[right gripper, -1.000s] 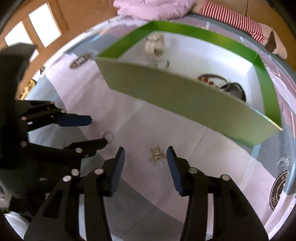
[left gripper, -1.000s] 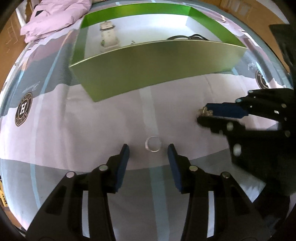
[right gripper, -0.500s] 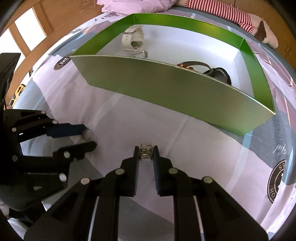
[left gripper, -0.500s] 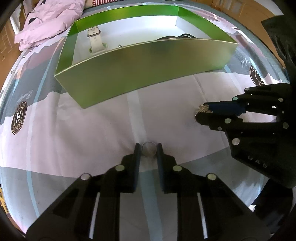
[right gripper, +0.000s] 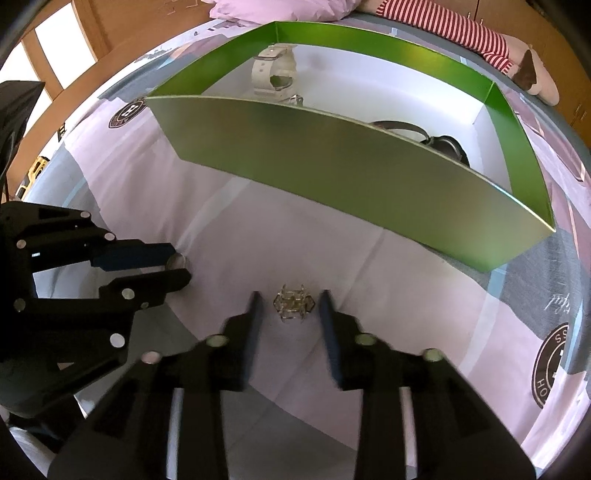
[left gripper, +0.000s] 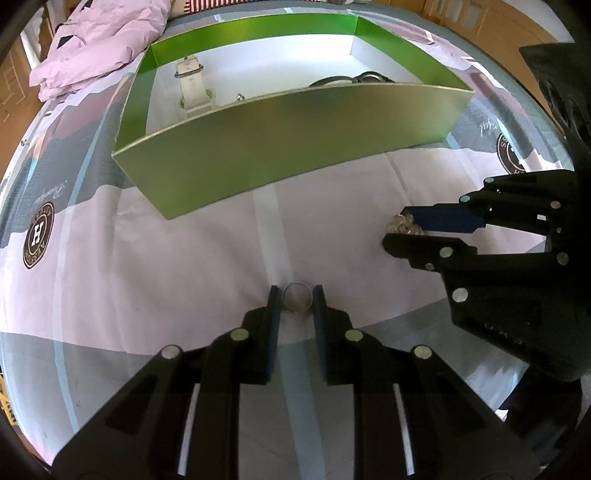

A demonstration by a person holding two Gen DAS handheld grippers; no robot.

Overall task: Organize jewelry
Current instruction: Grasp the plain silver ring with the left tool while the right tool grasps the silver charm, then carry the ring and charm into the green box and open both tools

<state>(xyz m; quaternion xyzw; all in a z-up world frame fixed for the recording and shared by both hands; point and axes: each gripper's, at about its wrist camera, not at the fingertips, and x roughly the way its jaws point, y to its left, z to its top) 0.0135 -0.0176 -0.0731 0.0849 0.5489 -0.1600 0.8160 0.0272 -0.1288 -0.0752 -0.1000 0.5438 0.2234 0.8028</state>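
Box [left gripper: 295, 147] on the bedspread [left gripper: 147, 266], watch [left gripper: 194, 86] inside it at left, ring [left gripper: 297, 301] and metal trinket [right gripper: 293, 303] on the bedspread before the box, trinket to the right of the ring

A green box [left gripper: 288, 147] with a white floor is sitting on a bedsheet [left gripper: 147, 258] patterned in pale lilac and grey bands with light blue stripes and round dark brown emblems. Inside the box are lying a white watch [left gripper: 194, 86] at the left and a black watch [right gripper: 445, 146] at the right. A pink quilt [left gripper: 96, 40] is bunching at the far left, and a red-and-white striped fabric [right gripper: 443, 27] is showing at the far right.
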